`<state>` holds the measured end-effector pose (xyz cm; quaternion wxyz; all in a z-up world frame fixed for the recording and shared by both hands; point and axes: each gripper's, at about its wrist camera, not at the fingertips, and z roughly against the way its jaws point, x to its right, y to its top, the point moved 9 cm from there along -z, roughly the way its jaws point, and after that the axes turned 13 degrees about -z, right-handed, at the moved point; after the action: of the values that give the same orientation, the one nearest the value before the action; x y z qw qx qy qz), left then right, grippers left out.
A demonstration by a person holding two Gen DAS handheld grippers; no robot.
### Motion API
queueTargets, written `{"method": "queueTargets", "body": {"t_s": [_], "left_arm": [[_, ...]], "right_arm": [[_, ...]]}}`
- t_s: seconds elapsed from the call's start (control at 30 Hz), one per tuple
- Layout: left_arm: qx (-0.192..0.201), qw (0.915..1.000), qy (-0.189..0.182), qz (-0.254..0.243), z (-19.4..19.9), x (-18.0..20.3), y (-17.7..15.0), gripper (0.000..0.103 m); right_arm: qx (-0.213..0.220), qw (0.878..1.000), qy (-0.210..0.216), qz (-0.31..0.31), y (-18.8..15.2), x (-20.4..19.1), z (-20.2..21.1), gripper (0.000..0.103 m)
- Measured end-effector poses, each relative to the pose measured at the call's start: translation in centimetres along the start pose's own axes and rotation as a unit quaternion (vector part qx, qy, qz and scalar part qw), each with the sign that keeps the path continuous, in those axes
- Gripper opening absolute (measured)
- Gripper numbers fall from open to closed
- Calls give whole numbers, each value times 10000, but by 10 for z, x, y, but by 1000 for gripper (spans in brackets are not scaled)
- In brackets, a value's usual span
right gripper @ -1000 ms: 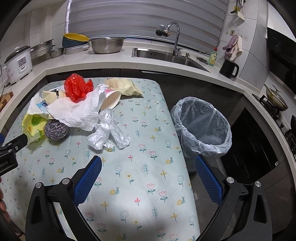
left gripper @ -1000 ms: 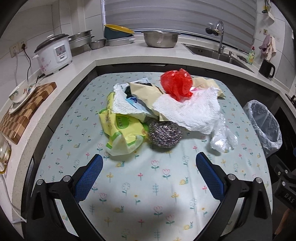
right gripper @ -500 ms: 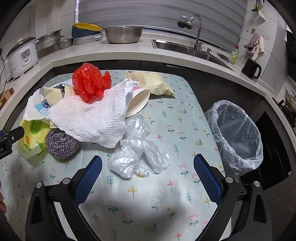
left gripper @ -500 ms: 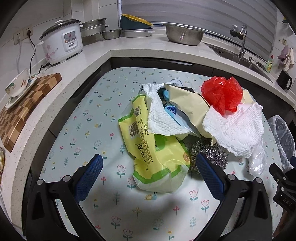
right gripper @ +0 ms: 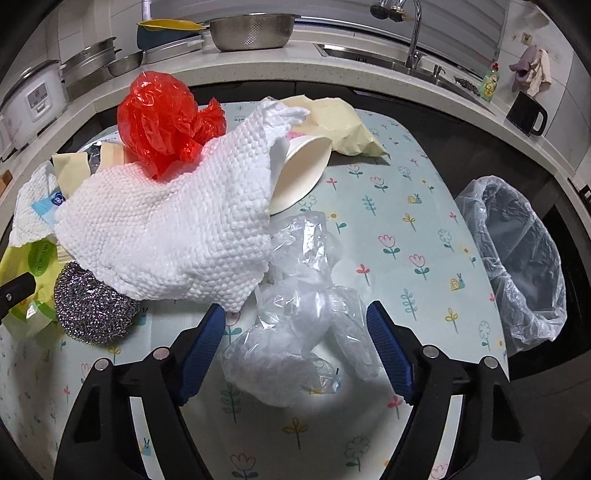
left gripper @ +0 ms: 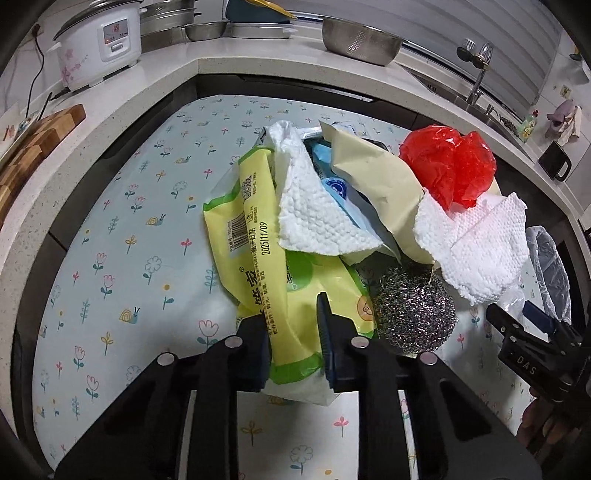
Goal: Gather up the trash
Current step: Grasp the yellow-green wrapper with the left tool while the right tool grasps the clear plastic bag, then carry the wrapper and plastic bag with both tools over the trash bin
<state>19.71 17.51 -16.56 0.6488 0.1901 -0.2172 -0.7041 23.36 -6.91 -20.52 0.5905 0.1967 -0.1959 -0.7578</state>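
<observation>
A pile of trash lies on the flowered tablecloth (left gripper: 122, 258). My left gripper (left gripper: 293, 332) is shut on the near end of a yellow-green wipes packet (left gripper: 258, 254). Beside it are a steel scourer (left gripper: 415, 317), white paper towels (left gripper: 476, 243), a beige bag (left gripper: 376, 184) and a red plastic bag (left gripper: 448, 166). In the right wrist view my right gripper (right gripper: 297, 332) is open around a crumpled clear plastic bag (right gripper: 295, 332), its fingers on either side. A paper cup (right gripper: 301, 177) lies behind under the towel (right gripper: 177, 229). The lined trash bin (right gripper: 517, 266) stands right of the table.
A rice cooker (left gripper: 99, 44) and wooden board (left gripper: 33, 147) sit on the left counter. Metal bowls (right gripper: 251, 29) and a sink with a tap (right gripper: 413, 33) line the back counter. A black mug (right gripper: 526, 118) stands at the right. The table's right edge borders the bin.
Both grippers moved forward to the pile. The left one closed on the yellow-green packet. The right one came around the clear plastic bag and narrowed but is still open.
</observation>
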Motion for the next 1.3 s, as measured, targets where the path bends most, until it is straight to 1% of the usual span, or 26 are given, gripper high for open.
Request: {"method": "queueTargets", "body": {"t_s": [0.03,0.1,0.13,0.17,0.23,0.47,0.63,0.83,0.97,1.13,1.3], "left_arm": [[12,10000,26,19,2,-2,-1,18],[14,10000,45,58,5,-5,-3,17],[15,9999,68,86,7,-6,-4,16],[44,9999,96,111,11,-8,-5,16],[94,9998,145,117,18,-11,-7,15],[329,9989,239,213,54,-17,-16,14],[555,9977,297,232,83,-19,-18,13],[869,9956,261,240,120,-15,-18,13],[1091,9937,190,160,143,-6,-15,13],[1342,9909,38,-32,167,15,-11,12],[1452,9889,-154,-277,177,44,-8,12]], "right_arm": [[-45,10000,36,-41,-1,1,-2,60],[-60,9999,87,-78,-3,3,-1,52],[-69,9999,93,-63,-4,3,0,45],[-66,9999,88,-40,-5,4,3,40],[-31,10000,89,-6,-8,5,10,38],[164,9997,103,-154,-14,21,46,36],[429,9987,99,-249,-12,35,79,36],[700,9968,160,-346,-12,45,114,36],[845,9955,235,-369,-15,47,134,36],[1015,9936,282,-402,-19,52,154,36],[1141,9919,282,-482,-20,64,169,36]]}}
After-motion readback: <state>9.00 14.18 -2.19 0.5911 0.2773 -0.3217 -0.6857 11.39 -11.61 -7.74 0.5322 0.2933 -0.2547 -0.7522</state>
